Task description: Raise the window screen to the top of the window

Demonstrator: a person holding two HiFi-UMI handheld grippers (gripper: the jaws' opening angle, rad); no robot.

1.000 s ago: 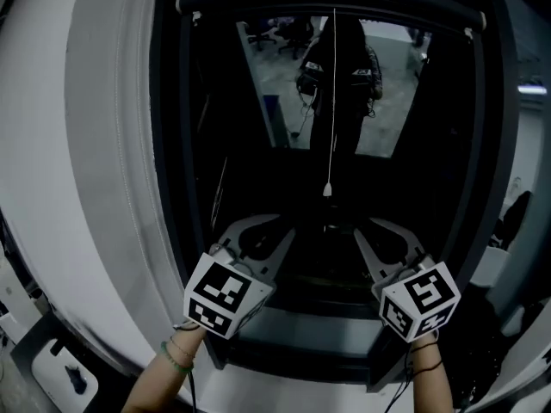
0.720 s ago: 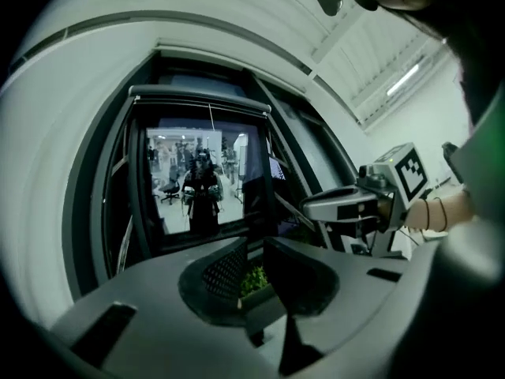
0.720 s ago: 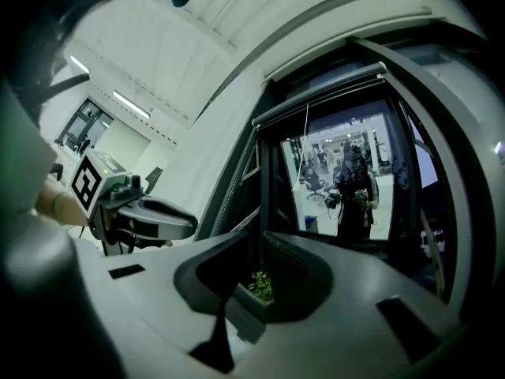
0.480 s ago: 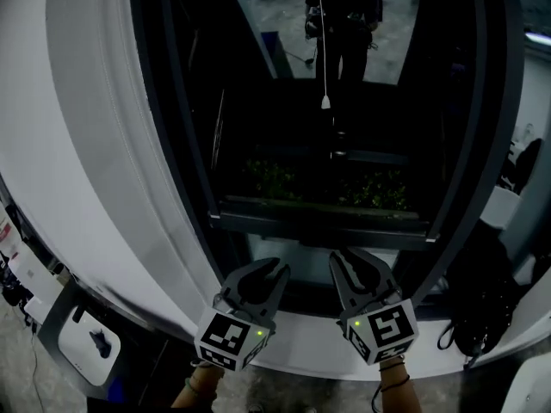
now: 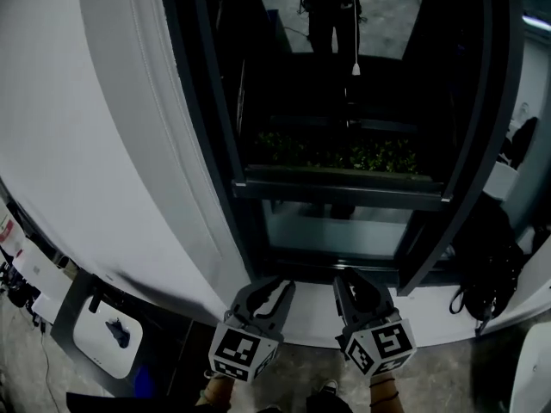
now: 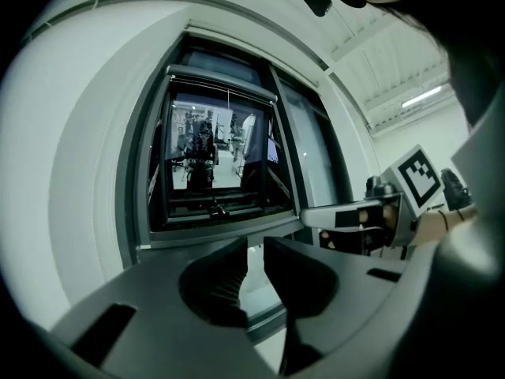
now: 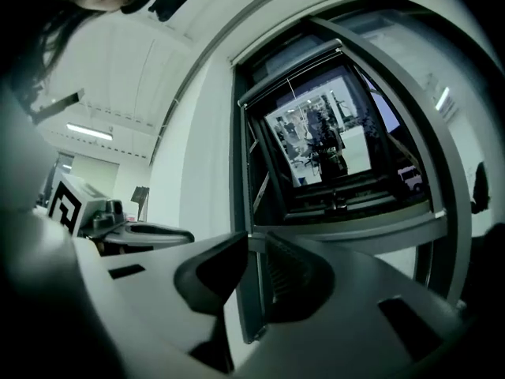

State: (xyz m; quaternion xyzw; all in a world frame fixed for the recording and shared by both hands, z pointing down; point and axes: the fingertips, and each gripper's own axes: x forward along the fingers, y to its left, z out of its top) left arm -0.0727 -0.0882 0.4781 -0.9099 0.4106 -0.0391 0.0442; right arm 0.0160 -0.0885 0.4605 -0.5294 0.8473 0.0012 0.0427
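Status: window screen (image 6: 223, 84) looks fully rolled up. In both gripper views its bar sits at the top of the window (image 5: 344, 192), with the pull cord (image 5: 355, 33) hanging free down the middle of the bare glass. I'd call the raise done.

Left gripper (image 5: 271, 292) and right gripper (image 5: 355, 284) hang low, side by side, below the sill and well clear of the frame. Neither touches the window or the cord. That fits a job finished, since there's nothing left to push or hold.

Both sets of jaws are almost together, with only a thin gap at the tips and nothing between them.

If anything's left, it's checking that the screen holds at the top. The head view cuts off the top of the opening, so I'm relying on the gripper views.
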